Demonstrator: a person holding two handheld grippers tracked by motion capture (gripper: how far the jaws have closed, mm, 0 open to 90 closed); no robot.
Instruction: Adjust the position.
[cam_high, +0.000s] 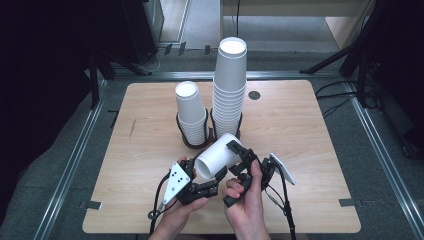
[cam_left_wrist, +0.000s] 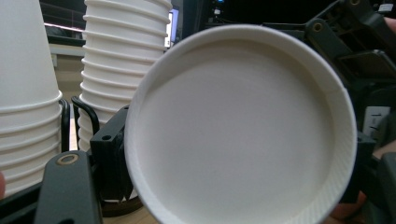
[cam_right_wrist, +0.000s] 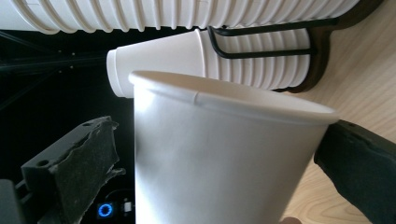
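With the right tongs (cam_high: 239, 159) clamped on the paper cup (cam_high: 218, 156) lying sideways low in the middle of the frame, and the left tongs (cam_high: 207, 186) apart at its rim, I'd keep the squeeze gentle and steer it toward the short stack (cam_high: 190, 114) up the bench (cam_high: 300, 150).

In the left gripper view, the lower rim of the paper cup (cam_left_wrist: 238, 135) is cut off by the bottom edge, and much of the right gripper (cam_left_wrist: 369, 93) behind it is hidden. The short stack (cam_left_wrist: 25, 93) is cropped at the left and top. In the right gripper view, the cup's base is cut off below, and the tall stack (cam_right_wrist: 187, 14) is cropped above.
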